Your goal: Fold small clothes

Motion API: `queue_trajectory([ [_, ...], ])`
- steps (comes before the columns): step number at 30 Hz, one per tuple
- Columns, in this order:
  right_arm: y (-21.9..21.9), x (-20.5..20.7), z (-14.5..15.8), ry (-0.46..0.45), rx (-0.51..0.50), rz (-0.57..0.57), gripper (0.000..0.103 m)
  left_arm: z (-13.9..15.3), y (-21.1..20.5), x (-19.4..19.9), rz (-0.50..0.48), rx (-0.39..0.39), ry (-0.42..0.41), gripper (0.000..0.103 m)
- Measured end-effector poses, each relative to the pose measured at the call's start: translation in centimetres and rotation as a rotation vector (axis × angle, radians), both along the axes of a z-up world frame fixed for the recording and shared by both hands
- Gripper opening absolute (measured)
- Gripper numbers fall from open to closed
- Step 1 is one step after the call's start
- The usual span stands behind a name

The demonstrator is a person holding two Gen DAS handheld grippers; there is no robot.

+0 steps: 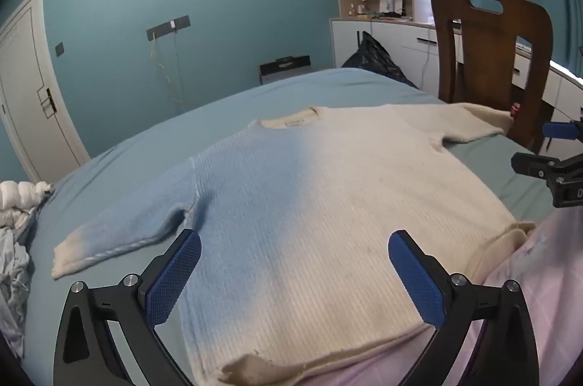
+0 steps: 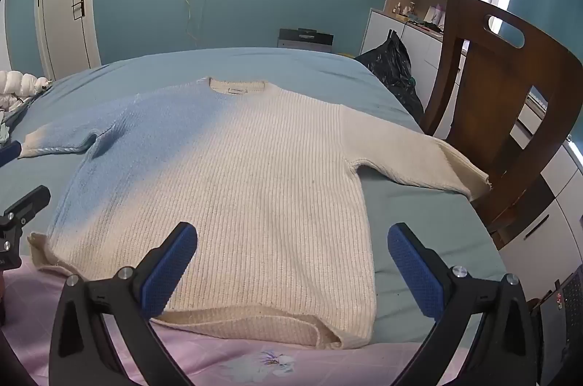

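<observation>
A knit sweater (image 1: 291, 204), blue on its left side and cream on its right, lies flat and spread on the bed, collar away from me; it also shows in the right wrist view (image 2: 237, 185). Both sleeves are stretched out sideways. My left gripper (image 1: 294, 253) is open and empty, hovering over the sweater's lower body. My right gripper (image 2: 292, 245) is open and empty over the sweater's lower right part near the hem. Each gripper shows at the edge of the other's view.
The bed has a blue sheet (image 2: 218, 65) and a pink quilt (image 2: 237, 364) at the near edge. A wooden chair (image 2: 503, 102) stands at the bed's right side by the cream sleeve. Crumpled clothes (image 1: 14, 240) lie at the left. A black bag (image 2: 393, 62) sits beyond.
</observation>
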State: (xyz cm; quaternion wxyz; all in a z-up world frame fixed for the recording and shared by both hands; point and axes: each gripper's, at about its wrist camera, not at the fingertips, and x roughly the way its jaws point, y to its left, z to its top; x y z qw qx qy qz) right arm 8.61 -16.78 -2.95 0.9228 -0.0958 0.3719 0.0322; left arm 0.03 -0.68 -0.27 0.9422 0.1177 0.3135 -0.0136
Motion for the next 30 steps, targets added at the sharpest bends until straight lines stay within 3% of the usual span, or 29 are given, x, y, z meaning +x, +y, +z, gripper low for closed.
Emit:
queue_trajectory([
  [3,0.0,0.0,0.0,-0.007,0.013,0.000,0.102,0.0,-1.8,-1.3,0.004,0.019,-0.034,0.103],
  [6,0.0,0.0,0.0,-0.004,0.009,0.000,0.102,-0.2,-2.1,-1.4,0.013,-0.045,-0.006,0.103],
  [9,-0.1,0.0,0.0,-0.003,0.010,0.000,0.102,-0.2,2.5,0.3,0.013,-0.171,0.041,0.103],
  [10,-0.2,-0.1,0.1,-0.001,0.009,0.000,0.102,-0.1,2.6,0.4,0.015,-0.175,0.047,0.103],
  [16,-0.2,0.2,0.1,0.007,0.013,-0.005,0.102,-0.4,2.1,0.8,-0.033,-0.174,0.088,0.103],
  [21,-0.2,0.2,0.0,0.009,0.014,-0.005,0.102,-0.3,1.4,0.6,-0.030,-0.112,0.057,0.103],
  [30,-0.3,0.2,-0.1,0.014,0.018,-0.006,0.102,-0.3,1.2,0.5,-0.022,-0.112,0.049,0.103],
])
